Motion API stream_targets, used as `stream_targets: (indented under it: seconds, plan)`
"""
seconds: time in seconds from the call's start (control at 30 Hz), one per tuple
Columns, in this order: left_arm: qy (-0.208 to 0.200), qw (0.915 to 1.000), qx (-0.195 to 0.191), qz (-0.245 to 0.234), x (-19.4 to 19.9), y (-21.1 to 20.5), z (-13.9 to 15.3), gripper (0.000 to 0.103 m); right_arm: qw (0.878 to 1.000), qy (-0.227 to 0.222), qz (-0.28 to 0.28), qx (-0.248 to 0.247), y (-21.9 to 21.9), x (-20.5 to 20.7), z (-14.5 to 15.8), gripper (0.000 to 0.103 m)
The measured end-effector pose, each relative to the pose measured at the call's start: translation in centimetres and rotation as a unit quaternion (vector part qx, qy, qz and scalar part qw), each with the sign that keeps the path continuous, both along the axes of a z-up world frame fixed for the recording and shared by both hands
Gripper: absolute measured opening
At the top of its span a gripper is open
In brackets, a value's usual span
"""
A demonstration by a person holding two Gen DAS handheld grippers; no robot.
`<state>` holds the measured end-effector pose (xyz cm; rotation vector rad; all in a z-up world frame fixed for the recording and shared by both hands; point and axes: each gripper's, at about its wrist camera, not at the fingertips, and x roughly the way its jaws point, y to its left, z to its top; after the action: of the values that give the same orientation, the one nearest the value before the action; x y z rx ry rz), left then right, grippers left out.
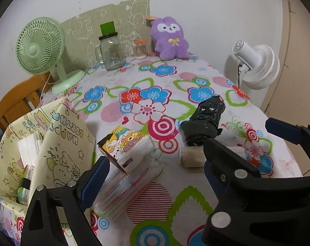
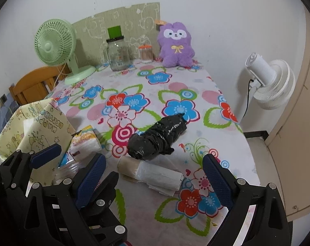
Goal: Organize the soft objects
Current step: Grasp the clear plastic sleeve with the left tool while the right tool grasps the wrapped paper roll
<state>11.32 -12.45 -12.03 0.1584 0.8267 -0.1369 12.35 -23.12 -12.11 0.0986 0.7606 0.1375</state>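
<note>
Both claws released: left claw straddles tissue pack, right claw straddles paper roll

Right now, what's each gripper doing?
Left gripper: open, around the tissue pack, not clamped.
Right gripper: open, holding nothing, above the paper roll.

Upside-down lettering, approx. "HAPPY BIRTH…", on cream cartoon-print box, just left of left jaws. Jar label unreadable.
</note>
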Motion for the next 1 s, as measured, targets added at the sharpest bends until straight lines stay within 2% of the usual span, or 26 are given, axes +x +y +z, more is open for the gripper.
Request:
stream_targets:
  seconds: [0.57, 1.0]
  plan:
    - [0.057, 0.9984, 0.001, 0.002, 2.0, 0.4, -3.2, 0.095, 0.999, 0.042, 0.006, 0.000, 0.4, 2.1, -3.0, 0.097]
    - [0.064, 0.9979, -0.008, -0.004, 2.6, 0.6, -3.6, 0.095, 0.998, 0.056, 0.019, 0.021, 0.6, 3.4, -4.3, 0.097]
